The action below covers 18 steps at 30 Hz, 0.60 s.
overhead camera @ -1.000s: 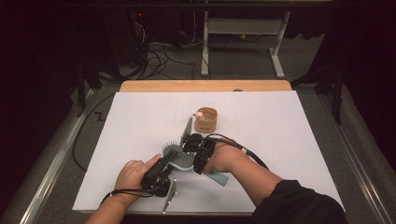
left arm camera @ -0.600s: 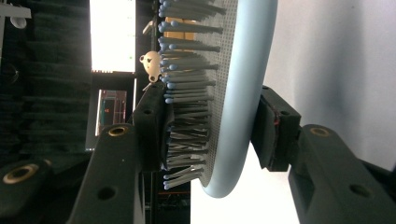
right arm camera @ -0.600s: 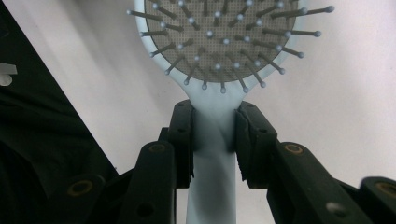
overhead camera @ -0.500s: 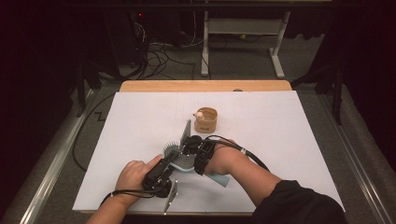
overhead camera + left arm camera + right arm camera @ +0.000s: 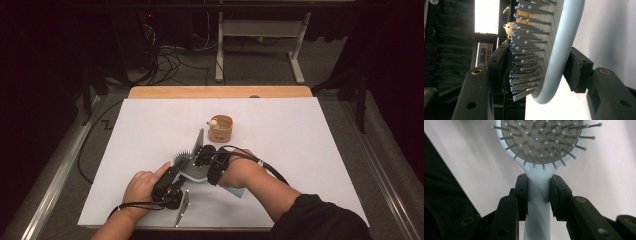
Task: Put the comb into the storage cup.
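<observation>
Handing off hairbrush (image 5: 541, 142): right tongs (image 5: 539, 195) clamp the handle; left tongs (image 5: 539, 72) just opened off the head. I'd back left clear before moving.

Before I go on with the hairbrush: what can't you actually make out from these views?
- Hairbrush handle end: cut off by the bottom edge in the right gripper view; covered by the right hand in the high view.
- Brush head's far end: cut off by the top edge in both gripper views.
- Left hand-held gripper: whether its right pad touches the brush back; the rim hides the contact.
- Contents of the small wooden cup: too small in the high view.
</observation>
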### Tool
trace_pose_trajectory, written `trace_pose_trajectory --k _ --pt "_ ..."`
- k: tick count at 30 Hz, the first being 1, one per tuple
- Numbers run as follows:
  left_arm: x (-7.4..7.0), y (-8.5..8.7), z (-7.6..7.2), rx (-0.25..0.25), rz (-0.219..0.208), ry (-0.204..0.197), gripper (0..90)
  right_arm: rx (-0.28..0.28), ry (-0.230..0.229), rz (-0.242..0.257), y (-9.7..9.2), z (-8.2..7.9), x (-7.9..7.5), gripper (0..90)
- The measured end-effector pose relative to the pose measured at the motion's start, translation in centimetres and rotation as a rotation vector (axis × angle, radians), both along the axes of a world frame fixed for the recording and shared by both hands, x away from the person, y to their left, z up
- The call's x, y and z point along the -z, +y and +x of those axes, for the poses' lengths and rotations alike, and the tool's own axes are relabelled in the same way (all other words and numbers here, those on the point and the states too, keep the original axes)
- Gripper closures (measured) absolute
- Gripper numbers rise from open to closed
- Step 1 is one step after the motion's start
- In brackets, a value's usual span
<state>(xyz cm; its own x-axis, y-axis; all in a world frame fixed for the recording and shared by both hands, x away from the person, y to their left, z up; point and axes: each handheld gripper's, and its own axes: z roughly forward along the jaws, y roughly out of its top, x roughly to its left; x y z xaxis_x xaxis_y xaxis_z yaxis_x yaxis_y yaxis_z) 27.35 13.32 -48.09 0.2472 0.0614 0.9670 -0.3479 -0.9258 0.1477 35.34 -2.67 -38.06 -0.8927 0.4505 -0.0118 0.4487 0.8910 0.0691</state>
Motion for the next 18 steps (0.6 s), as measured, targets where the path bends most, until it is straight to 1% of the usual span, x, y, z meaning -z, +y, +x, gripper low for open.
trace_pose_trajectory --k 1,2,3,4,5,7,8,9,10,11,12,13,14,15,16,17,18 --pt "-0.1 0.0 0.0 -0.004 -0.007 -0.003 38.1 0.0 -0.007 0.003 -0.1 0.0 0.0 72.1" --pt "-0.2 0.1 0.0 -0.01 -0.018 0.006 32.7 0.01 -0.011 0.006 -0.3 0.1 0.0 72.2" --pt "-0.3 0.1 0.0 -0.009 -0.031 0.008 31.7 0.018 -0.021 0.008 -0.4 0.1 0.0 72.2" --pt "-0.2 0.1 0.1 -0.001 -0.058 0.008 31.7 0.018 -0.021 0.008 -0.4 0.1 0.0 72.2" --pt "-0.2 0.2 0.2 0.0 -0.083 0.015 29.0 0.022 -0.016 0.009 -0.5 0.2 0.0 72.2" --pt "-0.3 0.3 0.3 -0.029 -0.103 0.041 23.4 0.025 -0.032 0.021 -0.8 0.3 -0.1 72.1" --pt "-0.3 0.5 0.4 -0.03 -0.133 0.057 21.8 0.032 -0.048 0.037 -1.1 0.3 -0.3 72.1" --pt "-0.3 0.7 0.4 -0.034 -0.168 0.078 21.8 0.032 -0.048 0.037 -1.1 0.3 -0.3 72.1" --pt "-0.4 0.9 0.6 -0.05 -0.207 0.105 20.4 0.043 -0.048 0.047 -1.3 0.4 -0.5 72.1" --pt "-0.5 1.2 0.7 -0.065 -0.25 0.139 18.1 0.041 -0.061 0.067 -1.5 0.4 -0.6 72.1" --pt "-0.5 1.5 0.8 -0.078 -0.299 0.173 17.5 0.047 -0.077 0.072 -1.8 0.4 -0.8 72.1" --pt "-0.6 1.9 1.0 -0.086 -0.355 0.209 16.7 0.061 -0.1 0.105 -2.3 0.3 -1.0 72.1" --pt "-0.7 2.3 1.1 -0.096 -0.409 0.243 16.7 0.061 -0.1 0.105 -2.3 0.3 -1.0 72.1" --pt "-0.8 2.8 1.2 -0.108 -0.482 0.289 16.9 0.075 -0.125 0.139 -3.0 0.2 -1.1 72.1" --pt "-0.9 3.3 1.4 -0.127 -0.558 0.34 16.9 0.075 -0.125 0.139 -3.0 0.2 -1.1 72.1" --pt "-0.9 3.9 1.6 -0.144 -0.644 0.391 16.9 0.085 -0.143 0.163 -3.4 0.2 -1.2 72.1" --pt "-0.9 4.3 1.8 -0.159 -0.73 0.446 15.9 0.091 -0.144 0.188 -3.8 0.2 -1.1 72.1"
